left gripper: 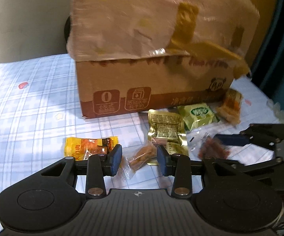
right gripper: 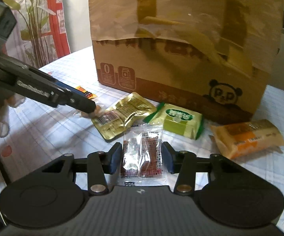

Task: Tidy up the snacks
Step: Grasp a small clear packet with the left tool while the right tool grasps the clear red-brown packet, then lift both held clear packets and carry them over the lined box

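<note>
Both tools sitting spread over snacks on the bench (right gripper: 53,129).
Right tool (right gripper: 141,156) straddling clear packet (right gripper: 142,153); left tool (left gripper: 139,158) straddling brown snack (left gripper: 142,155); box (right gripper: 181,59) standing behind.

Cardboard box (right gripper: 177,74) at the back of the bench (right gripper: 43,129), five snack packets (right gripper: 126,114) in a row before it, a sixth packet (right gripper: 142,153) nearest.

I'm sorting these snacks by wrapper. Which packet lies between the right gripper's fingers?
The clear packet holding dark red pieces, lying between the open right gripper. The gold pouch, green packet and orange-striped packet lie farther off, nearer the box.
</note>
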The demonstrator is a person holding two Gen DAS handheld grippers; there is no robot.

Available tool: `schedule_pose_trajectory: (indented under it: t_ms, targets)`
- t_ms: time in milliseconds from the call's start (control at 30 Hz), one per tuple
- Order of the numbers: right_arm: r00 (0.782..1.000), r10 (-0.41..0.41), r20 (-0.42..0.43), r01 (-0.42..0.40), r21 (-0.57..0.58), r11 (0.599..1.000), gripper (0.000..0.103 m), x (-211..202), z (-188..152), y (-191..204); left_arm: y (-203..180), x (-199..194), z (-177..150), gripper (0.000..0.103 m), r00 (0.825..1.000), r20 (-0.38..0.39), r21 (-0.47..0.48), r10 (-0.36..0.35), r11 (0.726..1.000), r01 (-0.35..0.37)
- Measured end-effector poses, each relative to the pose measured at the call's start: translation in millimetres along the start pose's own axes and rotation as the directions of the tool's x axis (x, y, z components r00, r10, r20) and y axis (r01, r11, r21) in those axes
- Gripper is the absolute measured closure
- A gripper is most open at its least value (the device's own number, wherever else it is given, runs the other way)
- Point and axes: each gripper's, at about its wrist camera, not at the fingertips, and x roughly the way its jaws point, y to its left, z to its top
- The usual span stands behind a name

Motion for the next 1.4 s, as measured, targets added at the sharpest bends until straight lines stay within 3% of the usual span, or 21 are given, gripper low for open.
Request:
schedule_pose_trajectory:
  t_ms: [133,233,567,833,1400]
  targets:
    - [1.000,0.002,0.020,-0.002,0.003,1.000,0.056,0.2,-1.6,1.9,-7.9,8.7,-3.3,0.063,1.000,-0.018,0.043,0.022,0.999,-0.021]
    - [1.000,0.007,0.026,-0.007,0.008,1.000,0.055,0.2,-2.1,2.0,-13.2,7.6,-8.5,0.074,0.998,-0.005,0.059,0.058,0.997,-0.058]
    - [0.999,0.017,0.033,-0.018,0.019,1.000,0.055,-0.1,-3.5,-1.2,-25.6,-5.1,-24.0,0.074,0.996,0.006,-0.114,0.085,0.990,-0.084]
    - [0.999,0.027,0.037,-0.028,0.032,0.999,0.056,-2.0,-3.9,-2.1,-32.6,-14.3,-31.6,0.073,0.995,-0.011,-0.137,0.095,0.986,-0.096]
    - [0.998,0.046,0.044,-0.048,0.059,0.997,0.055,-3.2,-5.1,-4.6,-44.7,-4.0,-23.6,0.073,0.996,-0.022,-0.090,0.087,0.992,-0.089]
